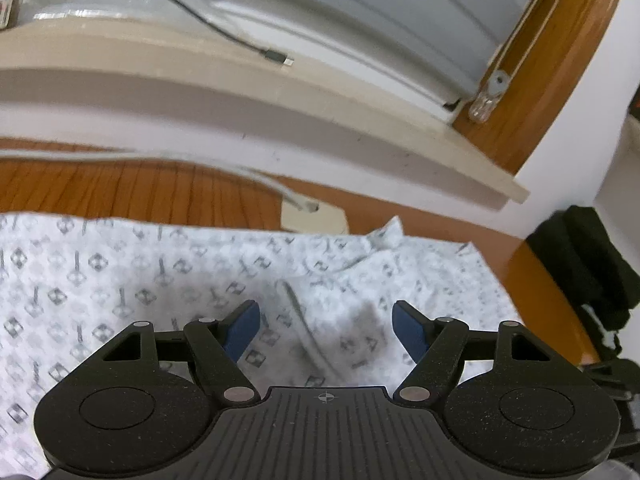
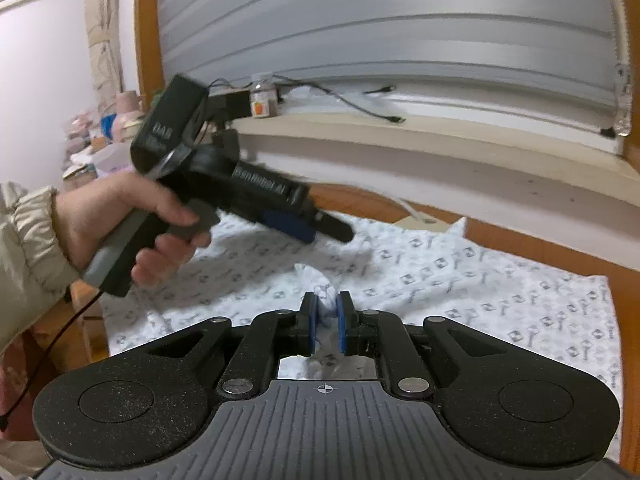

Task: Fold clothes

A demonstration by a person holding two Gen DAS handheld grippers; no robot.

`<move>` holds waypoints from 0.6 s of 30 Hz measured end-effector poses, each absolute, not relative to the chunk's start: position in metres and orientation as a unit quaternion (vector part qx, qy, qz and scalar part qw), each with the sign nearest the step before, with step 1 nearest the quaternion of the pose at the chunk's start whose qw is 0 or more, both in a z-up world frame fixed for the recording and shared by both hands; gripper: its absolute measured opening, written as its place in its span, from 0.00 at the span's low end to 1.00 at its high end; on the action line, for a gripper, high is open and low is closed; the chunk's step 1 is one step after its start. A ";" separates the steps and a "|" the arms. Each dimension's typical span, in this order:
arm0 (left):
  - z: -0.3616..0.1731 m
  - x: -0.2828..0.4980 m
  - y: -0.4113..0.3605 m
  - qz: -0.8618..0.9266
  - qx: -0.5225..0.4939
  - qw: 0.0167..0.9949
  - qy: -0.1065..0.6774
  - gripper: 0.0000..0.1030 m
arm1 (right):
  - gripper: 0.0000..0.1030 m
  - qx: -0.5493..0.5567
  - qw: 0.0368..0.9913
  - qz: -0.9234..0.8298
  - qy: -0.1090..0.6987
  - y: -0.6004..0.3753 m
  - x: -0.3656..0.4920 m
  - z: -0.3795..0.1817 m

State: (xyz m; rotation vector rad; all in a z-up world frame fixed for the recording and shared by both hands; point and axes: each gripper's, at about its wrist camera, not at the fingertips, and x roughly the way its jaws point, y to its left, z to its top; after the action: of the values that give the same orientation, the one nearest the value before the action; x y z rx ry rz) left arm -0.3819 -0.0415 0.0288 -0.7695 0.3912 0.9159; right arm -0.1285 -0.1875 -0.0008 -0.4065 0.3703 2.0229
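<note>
White patterned cloth (image 2: pixel 460 280) lies spread over the wooden table (image 2: pixel 560 248) below the windowsill (image 2: pixel 440 148). Left gripper (image 1: pixel 326 320) hovers above it, jaws spread and empty. Right gripper (image 2: pixel 325 312) pinches a bunched fold.

We read this as home room: wooden table (image 2: pixel 520 232) under window sill (image 1: pixel 240 76), closed roller shutter (image 2: pixel 360 32), charging cable (image 1: pixel 224 28) on sill, cluttered shelf (image 2: pixel 96 140) with household bits.
</note>
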 end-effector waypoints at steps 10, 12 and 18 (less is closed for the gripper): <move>0.017 -0.392 -0.053 0.376 -0.476 0.791 0.083 0.73 | 0.11 -0.091 0.537 0.826 0.147 -0.200 -0.100 0.017; 0.015 -0.388 -0.048 0.363 -0.496 0.787 0.060 0.73 | 0.11 -0.090 0.539 0.825 0.145 -0.202 -0.098 0.018; 0.012 -0.365 -0.029 0.364 -0.506 0.780 0.056 0.26 | 0.11 -0.092 0.547 0.822 0.133 -0.209 -0.087 0.017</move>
State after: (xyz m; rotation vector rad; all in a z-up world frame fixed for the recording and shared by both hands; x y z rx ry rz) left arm -0.3655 -0.0290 0.0115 -1.0926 0.1211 0.7859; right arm -0.0867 -0.2094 0.0169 -0.2172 0.3142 1.9475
